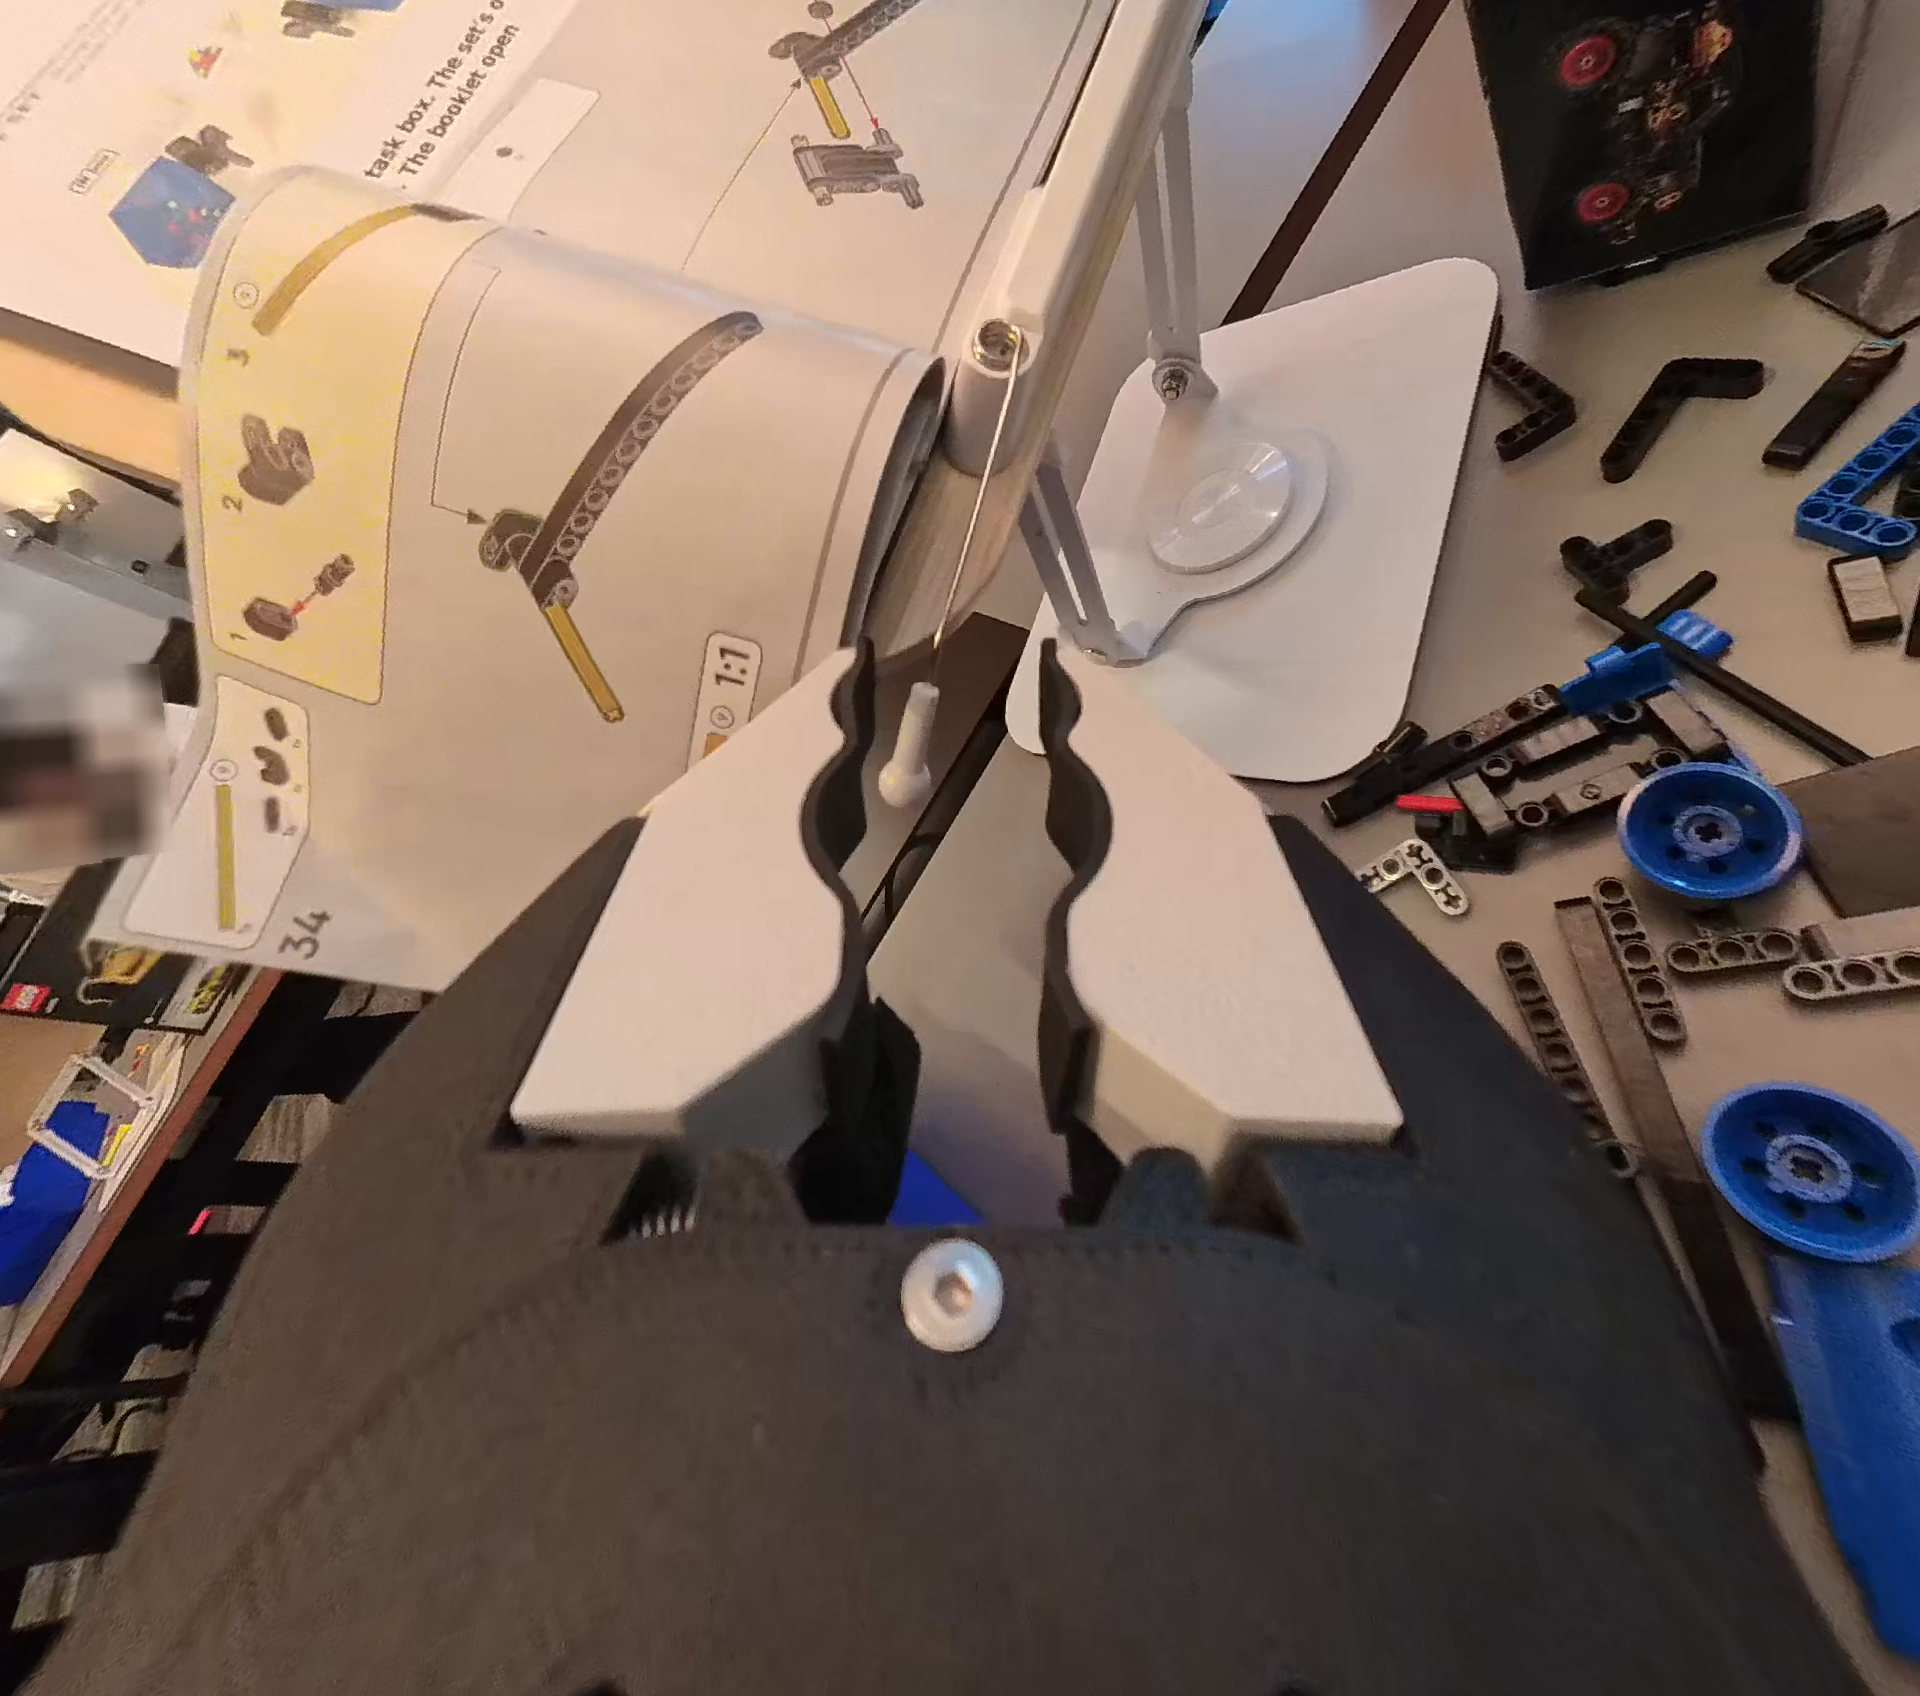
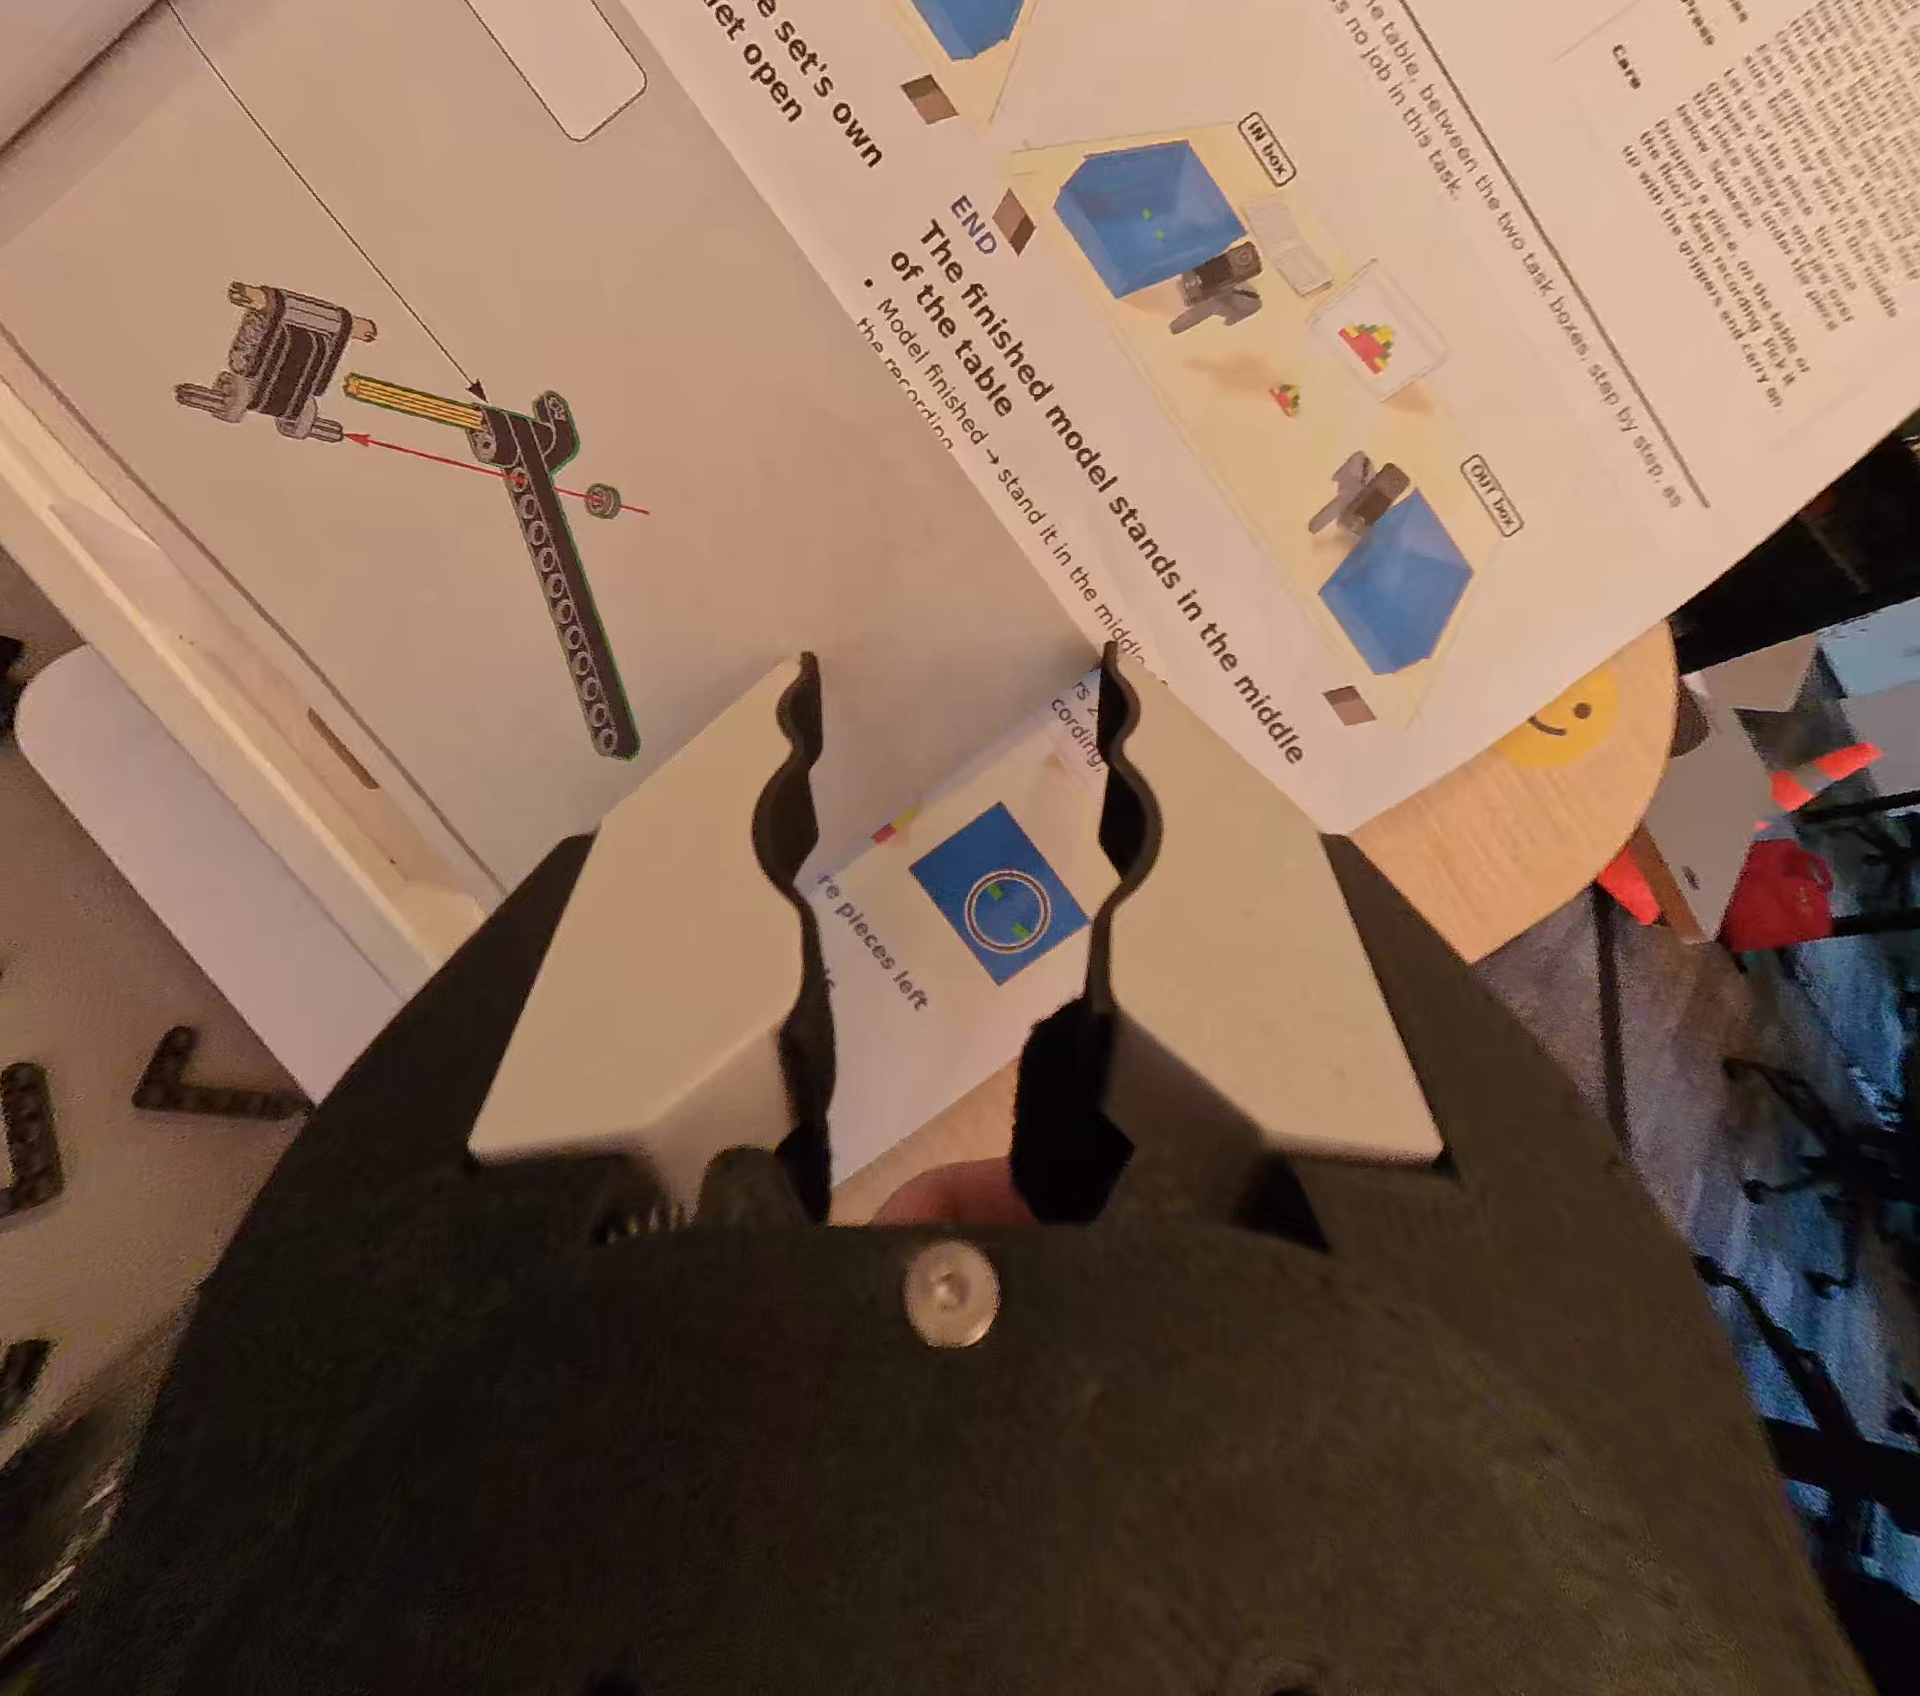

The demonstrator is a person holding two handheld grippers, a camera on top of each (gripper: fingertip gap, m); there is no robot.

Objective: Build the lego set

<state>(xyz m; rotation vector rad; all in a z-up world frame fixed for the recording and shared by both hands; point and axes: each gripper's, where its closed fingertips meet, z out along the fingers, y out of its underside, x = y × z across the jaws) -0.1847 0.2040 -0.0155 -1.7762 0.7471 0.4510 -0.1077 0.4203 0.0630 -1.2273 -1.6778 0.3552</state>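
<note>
In the left wrist view my left gripper (image 1: 951, 670) is open and empty, pointing at the open instruction booklet (image 1: 499, 503), whose left page curls over on a white stand (image 1: 1278, 524). A small white pin (image 1: 902, 758) on a wire hangs just beyond the fingertips. A partly built black assembly (image 1: 1538, 763) and two blue wheels (image 1: 1709, 831) (image 1: 1808, 1168) lie on the table to the right. In the right wrist view my right gripper (image 2: 956, 670) is open and empty, close in front of the booklet's right page (image 2: 436, 420) and a printed sheet (image 2: 1299, 212).
Loose black and grey beams (image 1: 1642, 981), a blue frame (image 1: 1860, 493) and the black set box (image 1: 1631, 15) stand on the right. Black angle beams (image 2: 208, 1085) lie at lower left in the right wrist view. A round wooden top (image 2: 1538, 825) sits behind the sheet. My hands' fingertips stand some 25 cm from each other.
</note>
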